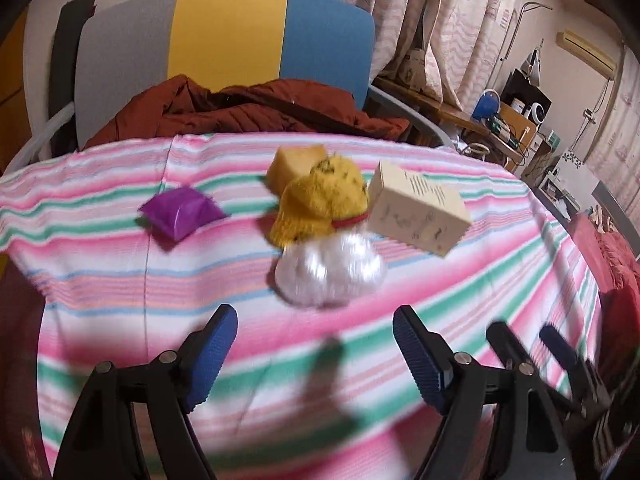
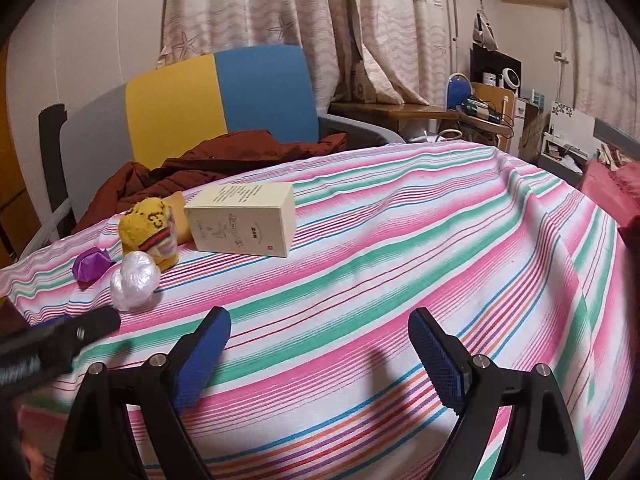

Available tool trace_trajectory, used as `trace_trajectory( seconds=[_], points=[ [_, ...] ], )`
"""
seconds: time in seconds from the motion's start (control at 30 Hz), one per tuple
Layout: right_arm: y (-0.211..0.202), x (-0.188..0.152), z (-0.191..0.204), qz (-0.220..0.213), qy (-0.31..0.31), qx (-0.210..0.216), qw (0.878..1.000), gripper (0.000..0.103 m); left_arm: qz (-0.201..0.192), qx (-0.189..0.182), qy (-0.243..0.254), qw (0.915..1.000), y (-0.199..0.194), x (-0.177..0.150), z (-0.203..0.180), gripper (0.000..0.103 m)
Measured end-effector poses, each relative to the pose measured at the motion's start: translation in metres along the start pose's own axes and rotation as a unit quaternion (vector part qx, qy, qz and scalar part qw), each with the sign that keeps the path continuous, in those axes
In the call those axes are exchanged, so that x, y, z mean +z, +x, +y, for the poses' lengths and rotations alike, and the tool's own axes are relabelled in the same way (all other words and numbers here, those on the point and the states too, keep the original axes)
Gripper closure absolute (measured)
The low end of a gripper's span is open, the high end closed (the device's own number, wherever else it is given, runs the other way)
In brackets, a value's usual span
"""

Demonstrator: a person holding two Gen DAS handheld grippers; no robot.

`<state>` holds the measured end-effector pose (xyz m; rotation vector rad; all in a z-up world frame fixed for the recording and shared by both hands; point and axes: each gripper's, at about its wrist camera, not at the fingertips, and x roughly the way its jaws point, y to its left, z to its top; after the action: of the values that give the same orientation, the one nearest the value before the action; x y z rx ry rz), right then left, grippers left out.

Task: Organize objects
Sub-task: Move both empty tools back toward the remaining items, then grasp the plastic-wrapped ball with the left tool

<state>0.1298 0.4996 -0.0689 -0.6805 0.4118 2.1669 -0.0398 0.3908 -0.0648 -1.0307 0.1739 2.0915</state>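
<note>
On the striped cloth (image 1: pixel 120 280) lie a purple packet (image 1: pixel 180 214), a yellow block (image 1: pixel 294 166), a yellow knit sock (image 1: pixel 320 204), a cream box (image 1: pixel 416 212) and a white crumpled plastic bag (image 1: pixel 330 274). My left gripper (image 1: pixel 316 344) hovers just short of the white bag, open, nothing between its blue pads. My right gripper (image 2: pixel 320 344) is open over bare cloth, to the right of the group; the cream box (image 2: pixel 244 220) lies ahead on its left. The left view shows the right gripper (image 1: pixel 528 340) beside the left one.
A grey, yellow and blue chair (image 1: pixel 224 52) with a dark red jacket (image 1: pixel 248 114) stands behind the table. A cluttered desk (image 2: pixel 472 116) and curtains (image 2: pixel 360 24) are at the back right. A red cloth (image 2: pixel 612 188) lies past the right edge.
</note>
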Motion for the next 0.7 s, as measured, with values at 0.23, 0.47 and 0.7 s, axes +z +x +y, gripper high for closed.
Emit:
trace_trajectory(
  seconds=[0.23,0.47,0.7],
  points=[
    [0.006,-0.001,0.002,0.011,-0.004,-0.014,1.000,0.012,0.004,0.010,0.000,0.9999,0.031,0.020,-0.005,0.022],
    [0.007,-0.002,0.001,0.011,-0.003,-0.018,1.000,0.012,-0.009,-0.015,0.022,0.9996,0.040,0.016,-0.005,0.036],
    [0.008,-0.003,0.000,0.015,0.000,-0.019,1.000,0.012,-0.029,-0.002,0.015,0.9995,0.023,0.000,0.012,0.037]
  ],
)
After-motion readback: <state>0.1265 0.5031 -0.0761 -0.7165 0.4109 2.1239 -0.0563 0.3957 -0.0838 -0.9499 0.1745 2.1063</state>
